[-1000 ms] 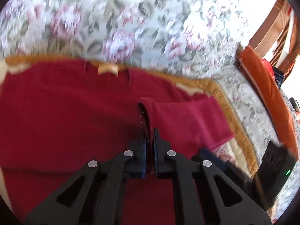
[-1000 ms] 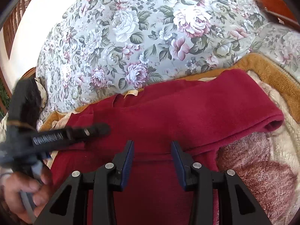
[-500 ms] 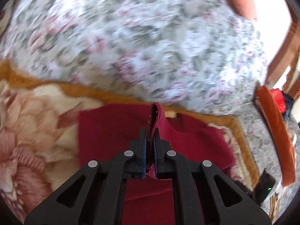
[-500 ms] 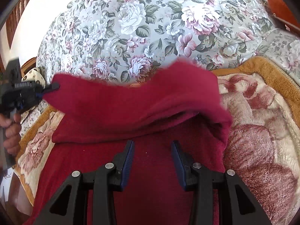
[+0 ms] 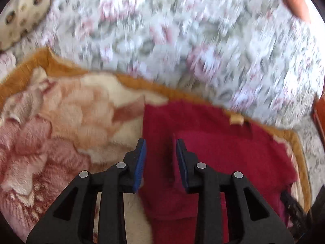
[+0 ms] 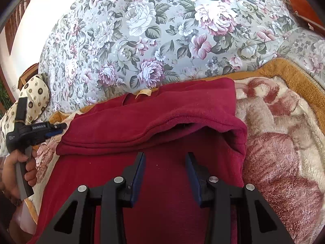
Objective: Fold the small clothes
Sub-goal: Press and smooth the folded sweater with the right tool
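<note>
A dark red fleece garment (image 6: 154, 122) lies on a plush blanket, its right side folded over to the left across the body. A tan neck label (image 6: 143, 92) shows at its far edge. My right gripper (image 6: 165, 172) is open and empty, just above the garment's lower part. My left gripper (image 5: 160, 158) is open and empty over the garment's left edge (image 5: 203, 152). In the right wrist view the left gripper (image 6: 59, 126) sits at the far left beside the folded edge, held by a hand.
The plush blanket (image 6: 280, 142) with pink and cream flowers and an orange border (image 5: 61, 65) covers the bed. A large floral duvet (image 6: 162, 30) rises behind it. A cream patterned pillow (image 6: 36, 97) lies at the left. Wooden furniture (image 6: 300, 0) stands far right.
My left gripper carried the sleeve side across to the left, let it go and opened. The fold now lies flat on the garment. My right gripper stayed open in place.
</note>
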Demonstrator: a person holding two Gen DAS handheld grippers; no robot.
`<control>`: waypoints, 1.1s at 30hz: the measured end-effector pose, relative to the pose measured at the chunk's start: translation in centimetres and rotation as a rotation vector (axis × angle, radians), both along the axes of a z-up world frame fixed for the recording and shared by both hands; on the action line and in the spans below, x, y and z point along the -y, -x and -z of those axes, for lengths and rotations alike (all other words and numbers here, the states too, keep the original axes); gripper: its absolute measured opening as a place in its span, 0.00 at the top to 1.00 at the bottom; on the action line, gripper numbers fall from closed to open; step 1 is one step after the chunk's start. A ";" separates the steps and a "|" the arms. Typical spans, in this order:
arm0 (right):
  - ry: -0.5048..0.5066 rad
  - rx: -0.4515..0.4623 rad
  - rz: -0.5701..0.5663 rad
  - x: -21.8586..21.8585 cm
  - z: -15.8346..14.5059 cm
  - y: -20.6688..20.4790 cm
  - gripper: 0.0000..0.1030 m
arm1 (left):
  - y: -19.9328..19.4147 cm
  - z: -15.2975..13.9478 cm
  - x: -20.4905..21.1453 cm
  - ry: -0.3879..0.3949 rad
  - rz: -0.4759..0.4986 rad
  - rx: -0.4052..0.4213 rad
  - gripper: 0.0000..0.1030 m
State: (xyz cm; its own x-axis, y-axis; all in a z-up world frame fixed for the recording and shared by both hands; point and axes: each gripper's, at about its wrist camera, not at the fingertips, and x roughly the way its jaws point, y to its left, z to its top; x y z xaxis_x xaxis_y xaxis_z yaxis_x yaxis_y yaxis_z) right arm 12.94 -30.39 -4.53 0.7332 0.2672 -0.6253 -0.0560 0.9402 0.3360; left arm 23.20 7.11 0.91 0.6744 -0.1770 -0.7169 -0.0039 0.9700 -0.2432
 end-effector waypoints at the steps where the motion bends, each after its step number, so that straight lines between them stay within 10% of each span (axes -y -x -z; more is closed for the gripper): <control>1: 0.004 0.008 0.013 0.0 -0.2 0.2 0.62 | 0.2 -0.6 0.8 0.006 0.016 0.038 0.73; 8: -0.065 0.071 0.111 3.8 -2.3 2.0 0.63 | -2.3 3.9 6.1 -0.168 0.130 -0.099 0.80; 13: 0.152 0.062 0.013 5.6 -4.3 -1.3 0.89 | -1.6 4.4 4.5 -0.120 0.105 -0.046 0.84; 18: 0.216 0.047 -0.190 4.7 -4.6 -5.1 0.91 | -1.5 5.0 1.9 0.018 0.044 -0.031 0.87; 24: 0.456 -0.026 -0.330 3.7 0.3 -6.4 0.94 | -1.0 4.9 3.2 -0.065 0.045 -0.018 0.86; 33: 0.247 -0.049 -0.274 5.9 -2.7 -8.0 0.92 | -0.7 5.0 2.5 -0.038 0.042 -0.009 0.86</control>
